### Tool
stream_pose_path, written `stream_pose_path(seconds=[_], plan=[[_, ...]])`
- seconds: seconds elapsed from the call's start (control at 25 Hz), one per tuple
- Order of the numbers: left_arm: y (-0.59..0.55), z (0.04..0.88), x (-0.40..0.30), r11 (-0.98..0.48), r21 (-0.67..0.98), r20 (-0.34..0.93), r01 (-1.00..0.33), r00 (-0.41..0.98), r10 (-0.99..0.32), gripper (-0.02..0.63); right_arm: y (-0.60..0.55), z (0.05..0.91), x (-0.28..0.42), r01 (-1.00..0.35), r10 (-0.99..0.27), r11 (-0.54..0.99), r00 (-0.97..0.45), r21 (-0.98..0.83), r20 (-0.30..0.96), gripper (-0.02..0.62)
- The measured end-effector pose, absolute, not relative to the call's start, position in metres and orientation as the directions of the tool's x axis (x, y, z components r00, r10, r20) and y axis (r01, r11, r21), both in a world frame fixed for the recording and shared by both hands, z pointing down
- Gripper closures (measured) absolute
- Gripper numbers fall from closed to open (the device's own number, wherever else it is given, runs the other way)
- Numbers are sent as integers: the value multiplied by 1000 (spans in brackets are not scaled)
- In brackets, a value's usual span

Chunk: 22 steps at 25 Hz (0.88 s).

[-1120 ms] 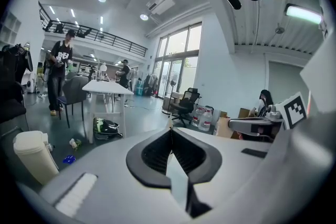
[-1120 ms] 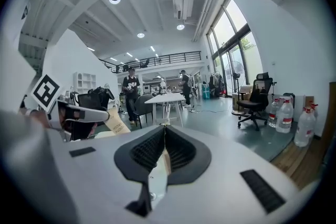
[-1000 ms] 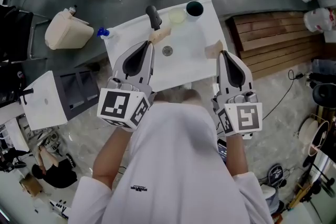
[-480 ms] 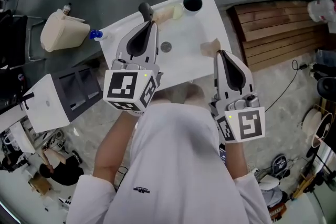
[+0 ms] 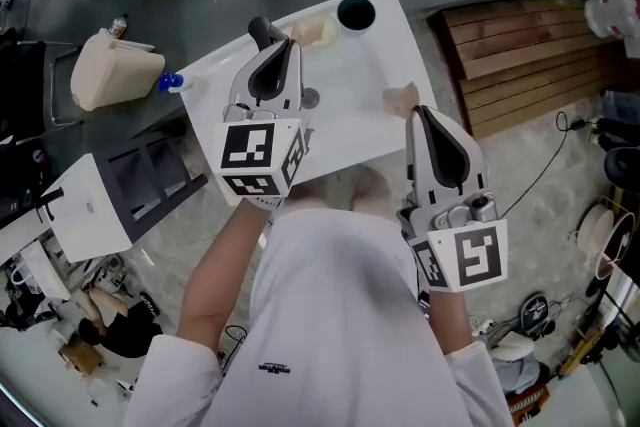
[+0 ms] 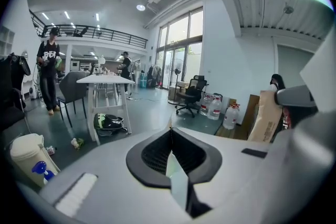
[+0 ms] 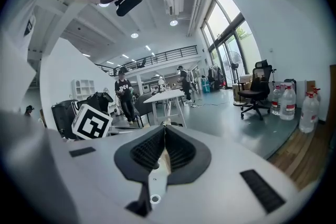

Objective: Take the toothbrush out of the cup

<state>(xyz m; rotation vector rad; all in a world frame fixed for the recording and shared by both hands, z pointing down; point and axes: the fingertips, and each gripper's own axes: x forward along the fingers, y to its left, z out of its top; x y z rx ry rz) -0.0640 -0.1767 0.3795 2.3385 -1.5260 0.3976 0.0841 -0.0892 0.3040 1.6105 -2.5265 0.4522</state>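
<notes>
A dark round cup (image 5: 355, 13) stands at the far corner of the white washbasin top (image 5: 360, 130). No toothbrush shows in it from the head view. My left gripper (image 5: 284, 43) is shut and empty, raised over the basin's left side by the black tap (image 5: 262, 30). My right gripper (image 5: 413, 112) is also shut and empty, over the basin's near right edge beside a tan pad (image 5: 402, 97). Both gripper views look up into the room: left gripper (image 6: 170, 128) and right gripper (image 7: 165, 124) have their jaws closed together with nothing between.
A drain (image 5: 310, 98) sits mid-basin and a pale yellow lump (image 5: 322, 31) lies next to the cup. A beige container (image 5: 110, 70) and blue-capped bottle (image 5: 168, 80) are left of the basin. A wooden platform (image 5: 520, 65) lies to the right.
My left gripper has risen and moved forward over the basin toward the tap. The right gripper has barely shifted. The head view has drifted slightly.
</notes>
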Motion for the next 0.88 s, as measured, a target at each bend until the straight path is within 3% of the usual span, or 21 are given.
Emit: stream_pose_path(seconds=[0.88], plan=[[-205,453,-57,-245,58,489,-968,242,-838,598,-95,337,116,-906,-860,353,-413,-235,300,589]])
